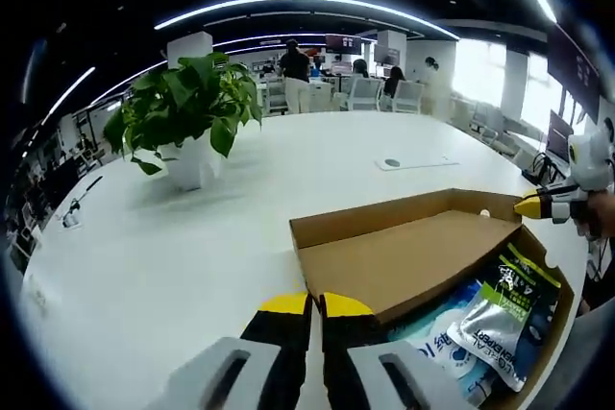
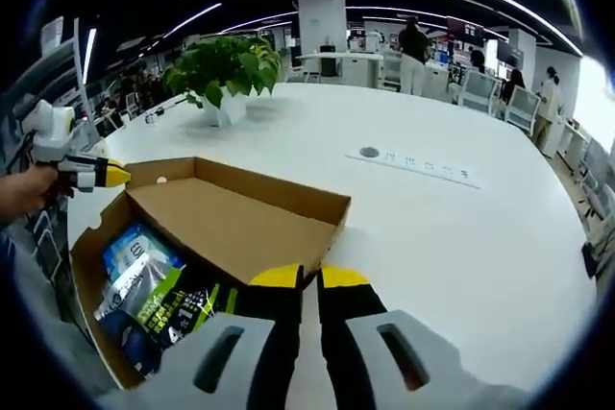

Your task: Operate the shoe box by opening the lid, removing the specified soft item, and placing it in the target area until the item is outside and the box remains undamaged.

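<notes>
The cardboard shoe box (image 2: 231, 228) is seen on the white table (image 2: 461, 237), its lid (image 1: 404, 256) half raised so that packaged soft items (image 2: 154, 295) are exposed inside. The left gripper (image 1: 315, 306) and the right gripper (image 2: 310, 280) are held at opposite ends, each with jaws pressed together on nothing. The opening step is judged unfinished; next, the lid edge must be caught and lifted gently.

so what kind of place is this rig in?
Looks like an open-plan office: a long white table with a potted plant, desks and office chairs behind, people standing, ceiling strip lights.
</notes>
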Demonstrator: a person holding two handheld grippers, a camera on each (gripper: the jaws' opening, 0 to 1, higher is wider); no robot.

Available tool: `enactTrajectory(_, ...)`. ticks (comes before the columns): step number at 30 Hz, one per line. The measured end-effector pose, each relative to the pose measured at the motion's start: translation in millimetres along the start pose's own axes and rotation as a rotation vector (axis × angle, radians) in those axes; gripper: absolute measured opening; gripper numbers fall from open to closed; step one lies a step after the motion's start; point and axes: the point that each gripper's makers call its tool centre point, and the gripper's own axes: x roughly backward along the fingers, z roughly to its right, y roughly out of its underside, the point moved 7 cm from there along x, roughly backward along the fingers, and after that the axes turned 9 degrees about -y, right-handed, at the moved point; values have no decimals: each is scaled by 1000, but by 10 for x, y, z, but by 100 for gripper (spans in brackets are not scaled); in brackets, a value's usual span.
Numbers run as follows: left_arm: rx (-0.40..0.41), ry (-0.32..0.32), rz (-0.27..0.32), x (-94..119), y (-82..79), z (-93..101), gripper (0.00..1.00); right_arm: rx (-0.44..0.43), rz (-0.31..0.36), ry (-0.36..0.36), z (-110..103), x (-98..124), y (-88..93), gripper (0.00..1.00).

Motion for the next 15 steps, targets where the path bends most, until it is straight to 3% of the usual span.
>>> enactTrajectory(5,-5,-5,-4,12,-4,7,3,-23,44,-16,-43,101,-40,14)
enactTrajectory(15,-4,-21,23,164,-84,-14,6,47,29,-52,-204,345,89,29)
